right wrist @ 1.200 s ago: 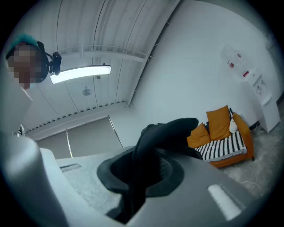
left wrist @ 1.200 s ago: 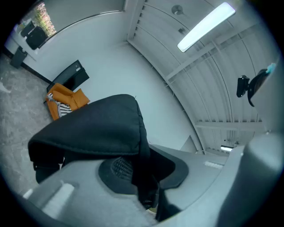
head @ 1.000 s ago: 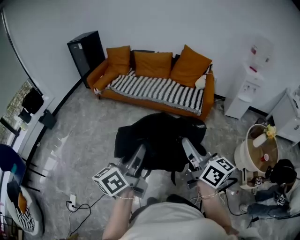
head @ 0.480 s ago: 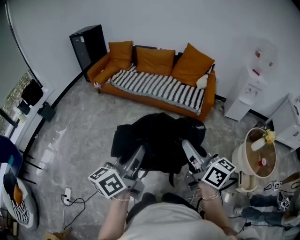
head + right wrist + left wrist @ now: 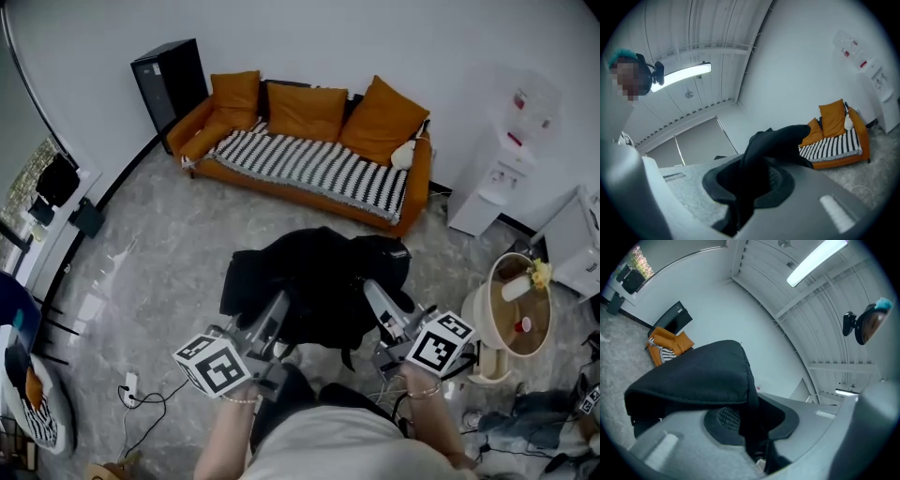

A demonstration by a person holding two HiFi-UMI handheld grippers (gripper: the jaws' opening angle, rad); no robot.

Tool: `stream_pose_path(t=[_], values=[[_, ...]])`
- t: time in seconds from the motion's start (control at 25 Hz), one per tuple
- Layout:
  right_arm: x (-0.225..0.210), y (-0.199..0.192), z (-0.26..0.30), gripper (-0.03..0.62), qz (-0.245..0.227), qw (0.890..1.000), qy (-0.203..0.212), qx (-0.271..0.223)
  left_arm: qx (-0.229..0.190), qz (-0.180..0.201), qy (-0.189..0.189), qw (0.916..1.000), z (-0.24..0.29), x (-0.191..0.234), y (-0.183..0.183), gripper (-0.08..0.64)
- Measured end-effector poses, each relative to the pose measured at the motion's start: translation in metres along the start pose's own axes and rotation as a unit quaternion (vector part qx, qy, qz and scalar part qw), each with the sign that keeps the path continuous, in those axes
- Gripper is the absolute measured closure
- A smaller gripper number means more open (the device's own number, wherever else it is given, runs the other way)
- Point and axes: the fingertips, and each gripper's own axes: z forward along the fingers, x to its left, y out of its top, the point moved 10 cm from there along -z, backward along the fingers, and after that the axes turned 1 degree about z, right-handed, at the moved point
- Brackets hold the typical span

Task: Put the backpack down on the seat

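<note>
A grey marbled floor (image 5: 159, 244) fills most of the head view. Against the far wall stands an orange sofa (image 5: 190, 134), its seat covered by a black-and-white striped blanket (image 5: 309, 169) and three orange cushions (image 5: 307, 111) leaning along its back. A tall black cabinet (image 5: 172, 80) stands just beside the sofa's left arm, and a white water dispenser (image 5: 497, 178) is near its right end.

The black backpack (image 5: 319, 281) hangs over the floor in front of the sofa, well apart from the seat and close to the person's body. It is carried between both hands, and its fabric bulges up and outward from the two grips.

The left tongs (image 5: 278, 307) are clamped on a fold of the backpack's left side, with dark cloth pinched between the pads in the left gripper view. The right tongs (image 5: 375, 292) are likewise closed on a bunched strip of the backpack's right side, and the sofa shows beyond it in the right gripper view.
</note>
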Motion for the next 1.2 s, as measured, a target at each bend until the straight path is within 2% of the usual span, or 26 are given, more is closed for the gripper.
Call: stream_pose_path(t=[0.28, 0.68, 0.84, 1.2], values=[[-0.036, 0.011, 0.066, 0.546, 0.007, 1.000, -0.012, -0.010, -0.002, -0.003, -0.006, 1.0000, 0.052, 0.050, 0.028, 0.491], [-0.094, 0.067, 0.222, 0.546, 0.014, 0.999, -0.023, -0.043, 0.011, 0.011, -0.017, 0.9997, 0.152, 0.158, 0.142, 0.491], [-0.109, 0.078, 0.276, 0.546, 0.002, 0.999, -0.029, -0.043, 0.013, 0.016, -0.021, 0.9996, 0.183, 0.196, 0.176, 0.491], [-0.149, 0.093, 0.338, 0.546, 0.019, 0.997, -0.062, -0.037, 0.028, -0.014, -0.029, 0.9991, 0.241, 0.254, 0.206, 0.491]])
